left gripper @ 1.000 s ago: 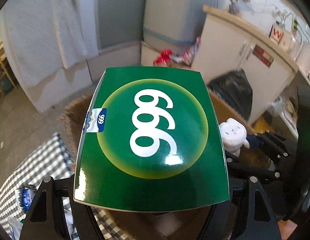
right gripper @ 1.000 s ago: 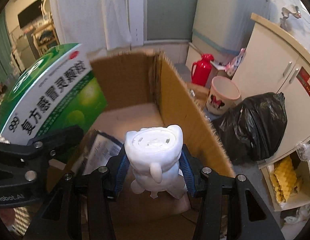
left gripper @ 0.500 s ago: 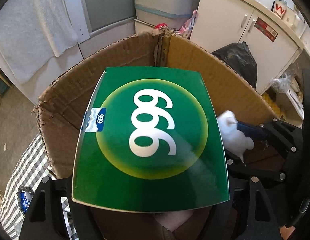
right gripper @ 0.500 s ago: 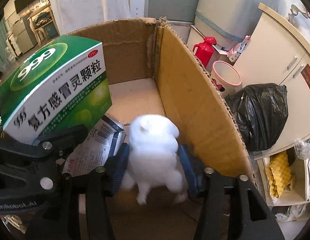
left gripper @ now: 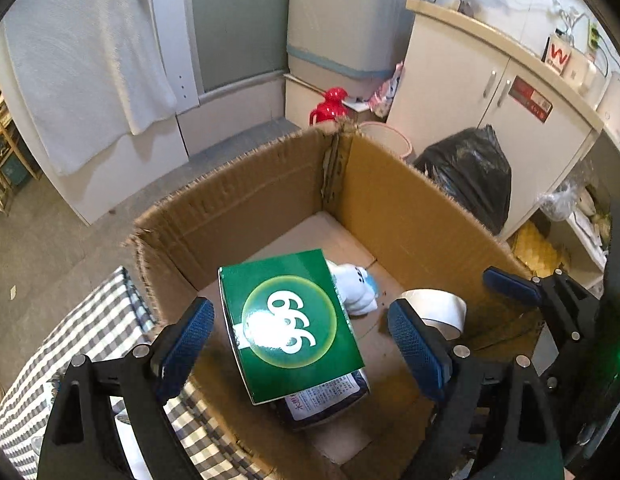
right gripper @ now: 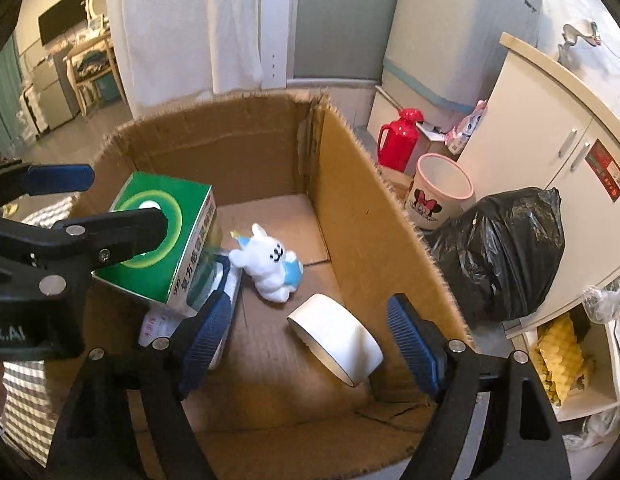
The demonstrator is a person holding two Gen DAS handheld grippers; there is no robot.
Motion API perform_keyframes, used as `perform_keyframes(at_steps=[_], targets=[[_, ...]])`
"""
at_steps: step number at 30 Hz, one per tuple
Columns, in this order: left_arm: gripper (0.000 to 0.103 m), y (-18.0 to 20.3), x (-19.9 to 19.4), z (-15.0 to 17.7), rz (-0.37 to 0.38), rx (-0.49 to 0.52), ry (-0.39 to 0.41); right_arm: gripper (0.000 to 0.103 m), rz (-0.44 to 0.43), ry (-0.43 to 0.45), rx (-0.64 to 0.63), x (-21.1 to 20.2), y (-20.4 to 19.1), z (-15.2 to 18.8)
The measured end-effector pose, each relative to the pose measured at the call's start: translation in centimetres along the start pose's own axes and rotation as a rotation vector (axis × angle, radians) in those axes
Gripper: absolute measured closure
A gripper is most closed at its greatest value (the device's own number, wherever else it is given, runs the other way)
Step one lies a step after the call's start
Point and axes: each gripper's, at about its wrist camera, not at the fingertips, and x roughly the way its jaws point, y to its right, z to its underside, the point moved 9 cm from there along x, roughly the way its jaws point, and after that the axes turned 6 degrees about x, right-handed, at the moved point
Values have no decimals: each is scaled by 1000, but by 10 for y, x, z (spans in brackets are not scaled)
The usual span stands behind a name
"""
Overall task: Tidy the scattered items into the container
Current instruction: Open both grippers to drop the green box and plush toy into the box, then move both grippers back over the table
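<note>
Box [right gripper: 370, 216] holds four items; grippers [right gripper: 310, 332] empty.

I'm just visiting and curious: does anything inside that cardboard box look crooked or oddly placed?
Yes. The green medicine box sits tilted, propped on a flat packet rather than the floor, and the white toy figure lies on its side.

- Soft daylight fills both views, brightest on the white curtain [left gripper: 81, 60] at upper left
- A glare patch whites out part of the green box [left gripper: 289, 320] top (the numerals are partly lost)
- Fisheye bending curves the cabinet [right gripper: 558, 152] edges, with black vignette in the corners
- The cardboard box [right gripper: 374, 216] floor lies in mild shadow; focus is fairly sharp
</note>
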Motion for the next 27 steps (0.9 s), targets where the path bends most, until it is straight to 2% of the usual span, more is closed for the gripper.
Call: perform_keyframes(at_steps=[10,17,19,27], targets=[[11,-14,-45,-1,-54,-46,109,21,-5,125,48,-47,-2,-11],[10,-30,-98,5,-105,-86,225,13,-37,243,79,-90,-9,-20],[0,-35,-114,8,-120,-90,257,10,-46,283,82,-104,-14,-24],[0,-63,-172,32,-209,-137,359,0,-103,452,71,-165,-41,-31]])
